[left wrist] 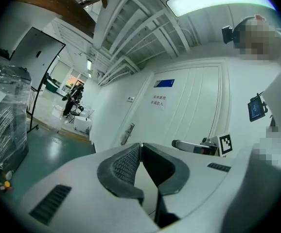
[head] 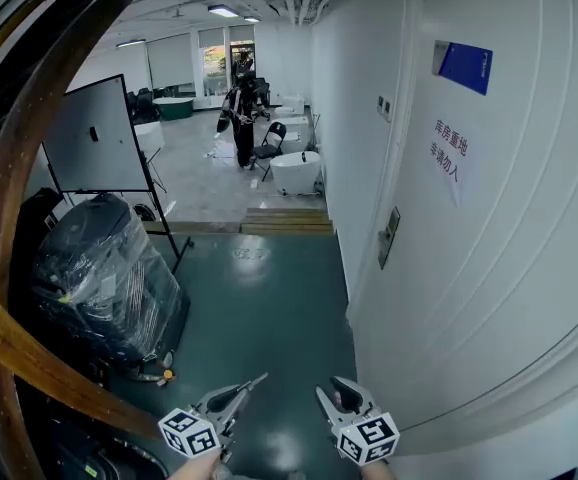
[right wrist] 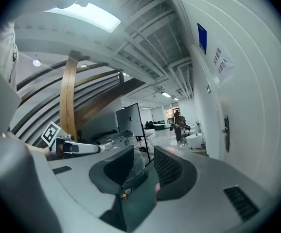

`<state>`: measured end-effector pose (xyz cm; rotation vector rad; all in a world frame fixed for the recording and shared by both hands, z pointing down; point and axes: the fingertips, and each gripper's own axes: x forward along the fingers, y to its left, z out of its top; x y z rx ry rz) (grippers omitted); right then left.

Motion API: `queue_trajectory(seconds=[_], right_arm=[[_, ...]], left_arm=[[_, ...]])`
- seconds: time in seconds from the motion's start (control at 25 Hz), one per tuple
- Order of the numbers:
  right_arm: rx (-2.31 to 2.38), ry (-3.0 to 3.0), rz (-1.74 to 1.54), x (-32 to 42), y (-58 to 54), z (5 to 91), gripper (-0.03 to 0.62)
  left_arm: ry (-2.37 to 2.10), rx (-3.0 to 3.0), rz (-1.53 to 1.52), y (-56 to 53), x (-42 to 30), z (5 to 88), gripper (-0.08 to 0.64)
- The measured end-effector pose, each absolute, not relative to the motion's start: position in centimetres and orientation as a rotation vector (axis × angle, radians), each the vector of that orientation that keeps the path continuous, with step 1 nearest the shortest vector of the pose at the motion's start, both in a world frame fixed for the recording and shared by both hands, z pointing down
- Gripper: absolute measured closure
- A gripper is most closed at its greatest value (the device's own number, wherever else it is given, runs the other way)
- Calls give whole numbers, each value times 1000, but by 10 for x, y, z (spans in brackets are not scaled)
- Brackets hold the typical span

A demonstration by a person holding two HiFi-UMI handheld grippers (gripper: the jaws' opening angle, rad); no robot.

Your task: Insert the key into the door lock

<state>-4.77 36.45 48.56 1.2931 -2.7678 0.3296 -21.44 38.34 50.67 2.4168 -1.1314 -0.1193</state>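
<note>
A white door (head: 509,268) fills the right side of the head view, with a dark lock plate and handle (head: 389,236) on its left edge. The same lock (left wrist: 128,133) shows in the left gripper view and, in the right gripper view, on the door at the right (right wrist: 226,132). Both grippers hang low, well short of the door. My left gripper (head: 261,378) is shut, its pads (left wrist: 126,164) meeting at the tip, and I see no key between them. My right gripper (head: 331,389) stands open with nothing between its pads (right wrist: 168,168).
A blue sign (head: 466,66) and a paper notice (head: 449,153) are on the door. On the left stand a plastic-wrapped black machine (head: 104,278), a whiteboard on a stand (head: 97,136) and a curved wooden beam (head: 4,228). Wooden steps (head: 289,220) lead to a far room with a person (head: 242,118).
</note>
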Motion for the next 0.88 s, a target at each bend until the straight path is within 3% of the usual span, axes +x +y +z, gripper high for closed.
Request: queue_trajectory(seconds=[0.48, 0.88], right_arm=[[1360, -2766, 309, -34, 350, 489, 472], [1438, -2703, 280, -65, 302, 481, 472]], left_arm=[[-1137, 2347, -145, 376, -225, 514, 529], [-1061, 2359, -168, 315, -261, 512, 529]])
